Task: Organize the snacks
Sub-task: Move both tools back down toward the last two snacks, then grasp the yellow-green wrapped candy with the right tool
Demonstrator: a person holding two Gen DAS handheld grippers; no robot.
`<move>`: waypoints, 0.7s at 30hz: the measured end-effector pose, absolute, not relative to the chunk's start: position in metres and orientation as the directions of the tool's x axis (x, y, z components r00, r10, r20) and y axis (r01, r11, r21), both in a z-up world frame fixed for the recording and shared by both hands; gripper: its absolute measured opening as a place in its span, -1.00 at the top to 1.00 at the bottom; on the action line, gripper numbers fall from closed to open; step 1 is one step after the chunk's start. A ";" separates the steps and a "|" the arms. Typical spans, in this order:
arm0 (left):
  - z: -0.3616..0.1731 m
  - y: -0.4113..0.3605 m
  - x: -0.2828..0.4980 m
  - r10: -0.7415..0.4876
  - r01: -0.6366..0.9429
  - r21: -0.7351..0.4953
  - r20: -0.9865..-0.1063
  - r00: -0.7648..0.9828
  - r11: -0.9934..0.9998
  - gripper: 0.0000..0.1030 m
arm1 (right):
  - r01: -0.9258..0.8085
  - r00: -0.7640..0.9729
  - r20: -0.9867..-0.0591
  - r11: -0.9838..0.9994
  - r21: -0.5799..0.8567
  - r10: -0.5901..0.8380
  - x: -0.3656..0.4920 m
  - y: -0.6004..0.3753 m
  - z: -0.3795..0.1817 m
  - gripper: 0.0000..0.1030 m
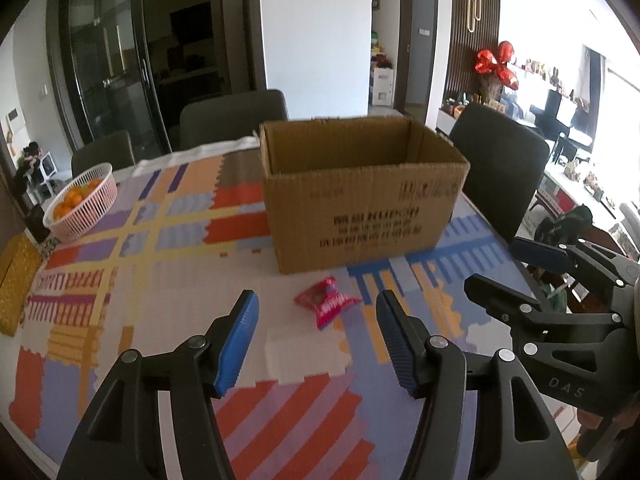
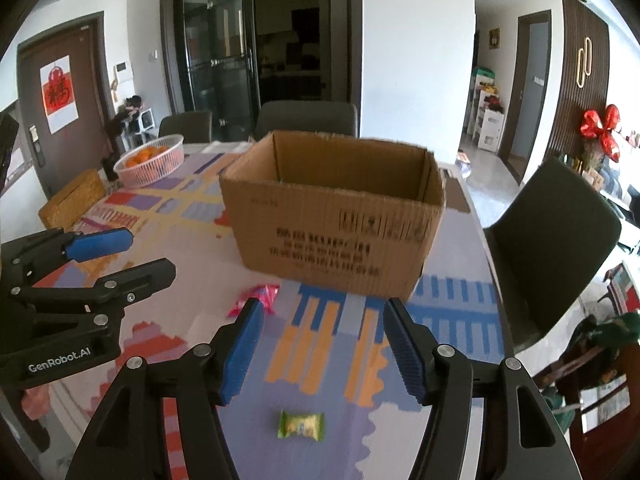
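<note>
Left wrist view: the left gripper [image 1: 316, 336] was held wide open with nothing in it, over bare patterned tabletop [image 1: 168, 280]. A red snack packet [image 1: 326, 302] was seen between its fingers' line and the open cardboard box [image 1: 360, 196], near the box's front corner. A basket of oranges [image 1: 82, 200] was parked by the left edge, chairs behind. The right gripper [image 1: 516, 276] was cut off at the right, also open.

Right wrist view: the right gripper [image 2: 322, 344], spread and empty, was hung above a green snack packet [image 2: 301, 425] near the front edge. The red packet [image 2: 256, 298] was partly hidden by a finger. The box's contents couldn't be made out.
</note>
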State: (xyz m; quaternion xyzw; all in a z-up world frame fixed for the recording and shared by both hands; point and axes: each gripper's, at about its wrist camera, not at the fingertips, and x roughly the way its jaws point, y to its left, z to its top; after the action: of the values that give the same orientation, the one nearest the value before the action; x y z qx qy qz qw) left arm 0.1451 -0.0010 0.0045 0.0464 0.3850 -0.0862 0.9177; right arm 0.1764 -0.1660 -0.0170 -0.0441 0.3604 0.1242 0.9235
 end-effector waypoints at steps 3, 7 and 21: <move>-0.007 -0.001 0.137 -0.120 0.196 0.019 -0.731 0.671 0.980 -0.19 | -0.267 0.690 -0.696 0.964 0.010 0.199 0.171 -0.166 -0.026 -0.21; -0.019 0.000 0.132 -0.121 0.194 0.010 -0.752 0.648 0.981 -0.19 | -0.273 0.659 -0.724 0.962 0.021 0.203 0.164 -0.165 -0.040 -0.21; -0.067 -0.002 0.118 -0.087 0.194 0.027 -0.825 0.558 0.981 -0.19 | -0.281 0.532 -0.825 0.959 0.042 0.192 0.151 -0.163 -0.092 -0.21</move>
State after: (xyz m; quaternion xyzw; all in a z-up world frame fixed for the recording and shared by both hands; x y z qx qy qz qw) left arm 0.1175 -0.0023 -0.0672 0.0577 0.4633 -0.0800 0.8807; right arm 0.1508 -0.1627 -0.0922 -0.0478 0.4647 0.1352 0.8738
